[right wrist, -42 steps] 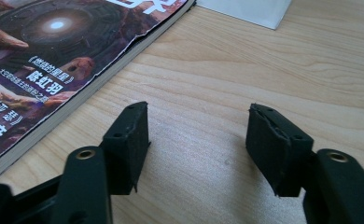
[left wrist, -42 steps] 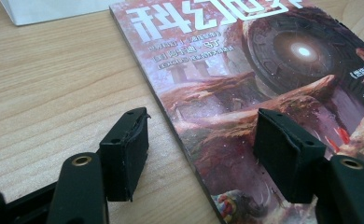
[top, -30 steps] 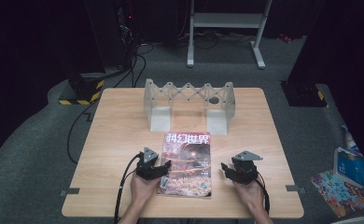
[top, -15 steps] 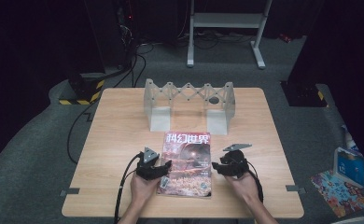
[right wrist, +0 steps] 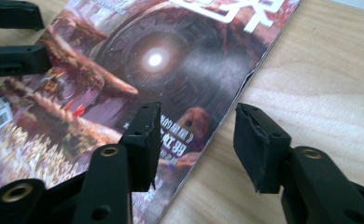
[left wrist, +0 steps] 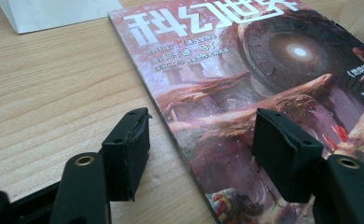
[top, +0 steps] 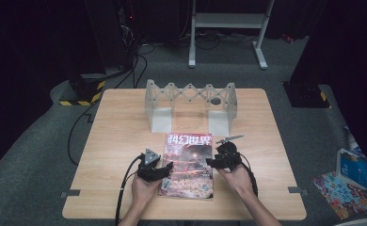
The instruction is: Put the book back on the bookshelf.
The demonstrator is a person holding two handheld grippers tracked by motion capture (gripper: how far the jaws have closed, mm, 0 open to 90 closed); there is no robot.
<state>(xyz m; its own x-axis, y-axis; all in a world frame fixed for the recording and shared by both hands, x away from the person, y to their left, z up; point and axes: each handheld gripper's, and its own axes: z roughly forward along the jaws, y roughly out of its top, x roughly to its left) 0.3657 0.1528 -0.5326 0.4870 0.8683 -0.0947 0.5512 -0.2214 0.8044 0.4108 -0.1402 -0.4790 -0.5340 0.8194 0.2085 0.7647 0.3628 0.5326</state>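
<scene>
A magazine [top: 187,165] with a reddish science-fiction cover and white Chinese title lies flat on the wooden table [top: 125,127], near its front edge. My left gripper [top: 165,168] rests at the magazine's left edge. In the left gripper view its jaws [left wrist: 201,126] stand open, one over bare wood and one over the cover [left wrist: 245,70]. My right gripper [top: 214,161] is at the right edge. Its jaws [right wrist: 196,116] have just been opening and straddle that edge of the magazine [right wrist: 161,60] without pressing on it. The left gripper's black jaws [right wrist: 12,37] show across the cover.
A white folding accordion rack [top: 190,101] stands behind the magazine, its two end feet close to the magazine's top corners. A black cable [top: 125,188] trails off the table's front. On the floor at right lie a blue box [top: 351,165] and a colourful booklet [top: 344,195].
My right hand has moved left from the bare table to the magazine's right edge, rising slightly. The left gripper and the magazine have stayed put.
</scene>
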